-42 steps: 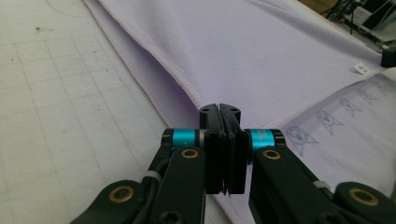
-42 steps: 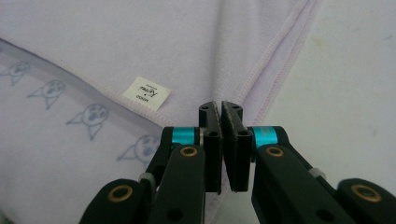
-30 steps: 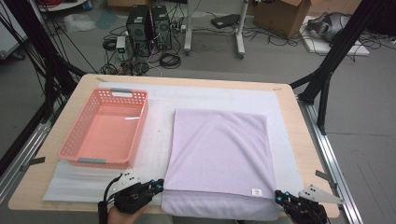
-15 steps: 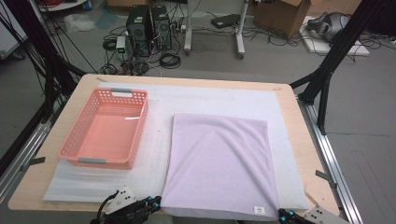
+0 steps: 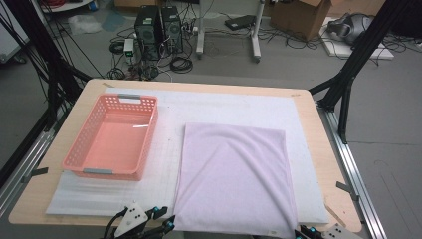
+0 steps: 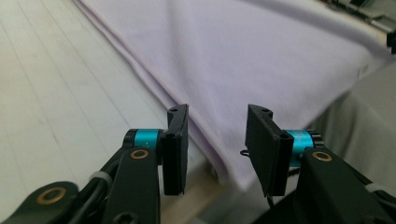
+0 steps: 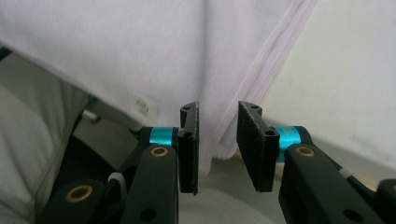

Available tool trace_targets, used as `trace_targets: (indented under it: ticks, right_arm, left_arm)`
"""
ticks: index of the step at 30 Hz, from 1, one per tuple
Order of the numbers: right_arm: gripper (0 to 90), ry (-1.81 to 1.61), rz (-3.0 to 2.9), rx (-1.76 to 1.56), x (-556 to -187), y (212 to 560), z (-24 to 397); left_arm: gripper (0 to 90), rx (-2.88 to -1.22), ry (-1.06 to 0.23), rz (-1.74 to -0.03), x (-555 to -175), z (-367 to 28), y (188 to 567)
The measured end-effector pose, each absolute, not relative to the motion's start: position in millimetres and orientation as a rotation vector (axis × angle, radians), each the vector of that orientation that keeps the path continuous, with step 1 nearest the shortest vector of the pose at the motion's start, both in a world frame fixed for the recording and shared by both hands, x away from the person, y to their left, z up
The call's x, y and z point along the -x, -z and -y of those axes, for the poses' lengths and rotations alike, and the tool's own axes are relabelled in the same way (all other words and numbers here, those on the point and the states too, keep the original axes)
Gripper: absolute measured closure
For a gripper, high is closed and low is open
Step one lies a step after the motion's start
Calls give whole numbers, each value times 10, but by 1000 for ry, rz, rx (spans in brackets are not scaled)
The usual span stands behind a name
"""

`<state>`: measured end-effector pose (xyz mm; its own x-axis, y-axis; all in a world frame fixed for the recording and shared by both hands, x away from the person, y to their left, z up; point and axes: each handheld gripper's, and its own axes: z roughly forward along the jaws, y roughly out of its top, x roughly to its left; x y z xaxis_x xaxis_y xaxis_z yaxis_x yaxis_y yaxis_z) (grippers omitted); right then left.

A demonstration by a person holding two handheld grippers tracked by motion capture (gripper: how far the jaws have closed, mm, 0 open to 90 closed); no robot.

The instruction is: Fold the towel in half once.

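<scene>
A folded lavender towel (image 5: pixel 234 174) lies flat on the white foam mat (image 5: pixel 224 107), and its near edge reaches the table's front. My left gripper (image 5: pixel 166 219) is at the towel's near left corner. In the left gripper view the towel (image 6: pixel 243 56) runs between the parted jaws of that gripper (image 6: pixel 219 112), and the pads are clear of it. My right gripper (image 5: pixel 304 231) is at the near right corner. There the towel's hem (image 7: pixel 233 126) hangs between the jaws of the right gripper (image 7: pixel 219 106), untouched. The jaws of both grippers have just been opening.
A pink plastic basket (image 5: pixel 112 137), with nothing in it, stands on the mat's left half. The wooden table (image 5: pixel 318 129) shows bare around the mat. Black frame posts, cables and computer cases stand on the floor beyond the far edge.
Both grippers drew back toward the near table edge. The towel's near band, bunched a second ago, now lies flat. Both pairs of jaws have come apart off the towel's corners.
</scene>
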<state>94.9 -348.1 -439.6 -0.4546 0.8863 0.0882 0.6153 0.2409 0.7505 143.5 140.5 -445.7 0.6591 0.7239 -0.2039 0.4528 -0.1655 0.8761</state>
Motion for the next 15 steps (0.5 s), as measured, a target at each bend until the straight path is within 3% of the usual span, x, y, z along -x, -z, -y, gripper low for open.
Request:
trace_targets:
  ticks: [15]
  right_arm:
    - [706,-1123,-2057,-1430,-1510,4385,3553]
  left_arm:
    - [627,-1768,-309,-1047,-2245,-1343,4457]
